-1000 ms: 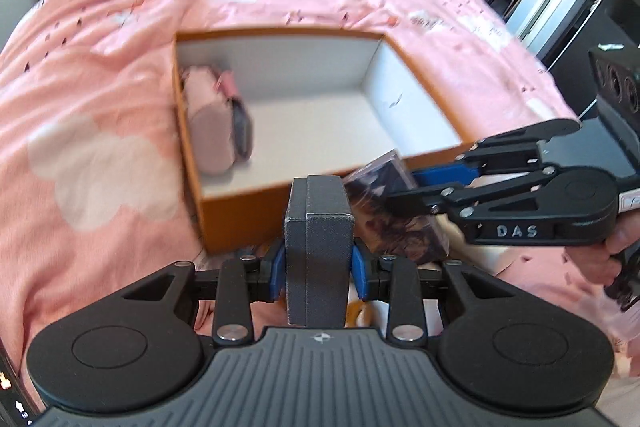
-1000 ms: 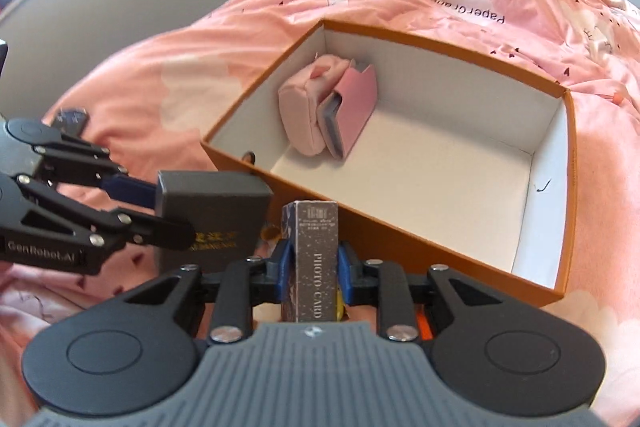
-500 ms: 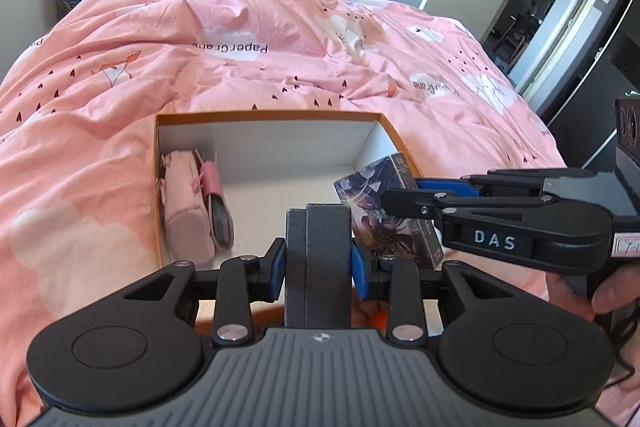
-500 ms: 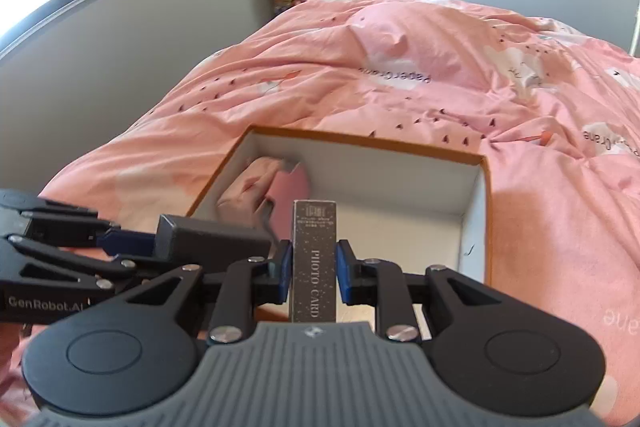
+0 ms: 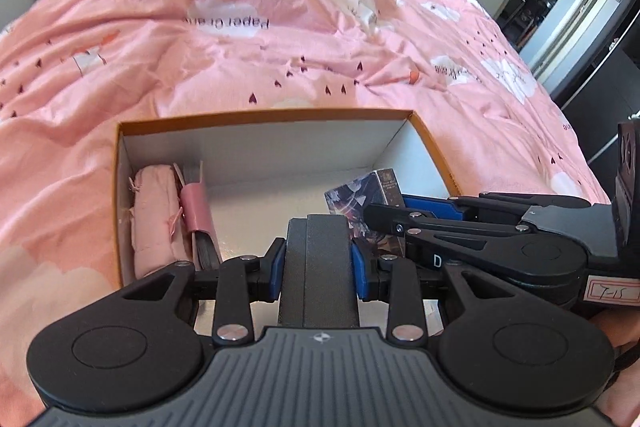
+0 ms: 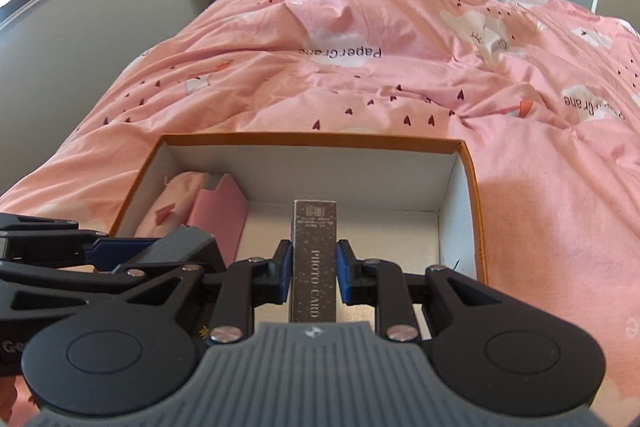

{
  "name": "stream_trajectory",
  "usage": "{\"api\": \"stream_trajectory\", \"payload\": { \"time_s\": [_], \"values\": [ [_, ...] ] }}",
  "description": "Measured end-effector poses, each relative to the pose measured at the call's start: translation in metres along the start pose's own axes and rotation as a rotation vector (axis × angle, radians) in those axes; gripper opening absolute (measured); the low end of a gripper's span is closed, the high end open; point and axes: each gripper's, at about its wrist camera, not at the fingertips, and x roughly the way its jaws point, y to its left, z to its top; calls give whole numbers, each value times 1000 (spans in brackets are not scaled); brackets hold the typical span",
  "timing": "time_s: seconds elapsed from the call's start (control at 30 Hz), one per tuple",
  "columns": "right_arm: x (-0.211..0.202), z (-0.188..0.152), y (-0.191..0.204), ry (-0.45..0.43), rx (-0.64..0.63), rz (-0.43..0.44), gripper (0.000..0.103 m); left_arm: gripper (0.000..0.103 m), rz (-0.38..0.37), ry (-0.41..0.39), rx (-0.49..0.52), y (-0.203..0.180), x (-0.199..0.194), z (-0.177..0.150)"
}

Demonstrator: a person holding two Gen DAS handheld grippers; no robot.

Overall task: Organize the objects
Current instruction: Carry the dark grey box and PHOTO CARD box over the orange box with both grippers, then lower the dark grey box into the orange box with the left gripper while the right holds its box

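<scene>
Our left gripper (image 5: 318,263) clamps a dark grey rectangular box (image 5: 318,267); our right gripper (image 6: 313,269) clamps a speckled photo-card box (image 6: 314,259), both above the open orange cardboard box (image 6: 472,187).

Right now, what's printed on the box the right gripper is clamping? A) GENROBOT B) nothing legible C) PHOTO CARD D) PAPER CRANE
C: in the right wrist view, the narrow dark box clamped in the right gripper reads PHOTO CARD along its facing edge, held over the open orange box.
</scene>
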Motion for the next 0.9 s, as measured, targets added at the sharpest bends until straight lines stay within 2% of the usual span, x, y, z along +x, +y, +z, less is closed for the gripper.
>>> {"api": "stream_trajectory", "payload": {
  "time_s": [0.13, 0.3, 0.4, 0.6, 0.9],
  "values": [
    [19, 4, -5, 23, 47, 7, 24, 38, -29, 76, -62, 26, 23, 16],
    [39, 11, -5, 42, 76, 26, 24, 38, 9, 118, -83, 45, 46, 30],
    [51, 15, -4, 54, 92, 47, 24, 38, 40, 99, -79, 48, 54, 37],
    [75, 15, -15, 99, 183, 80, 24, 38, 132, 4, 28, 35, 63, 33],
    [91, 13, -34, 166, 314, 101, 24, 38, 197, -57, 103, 28, 80, 20]
  ]
}}
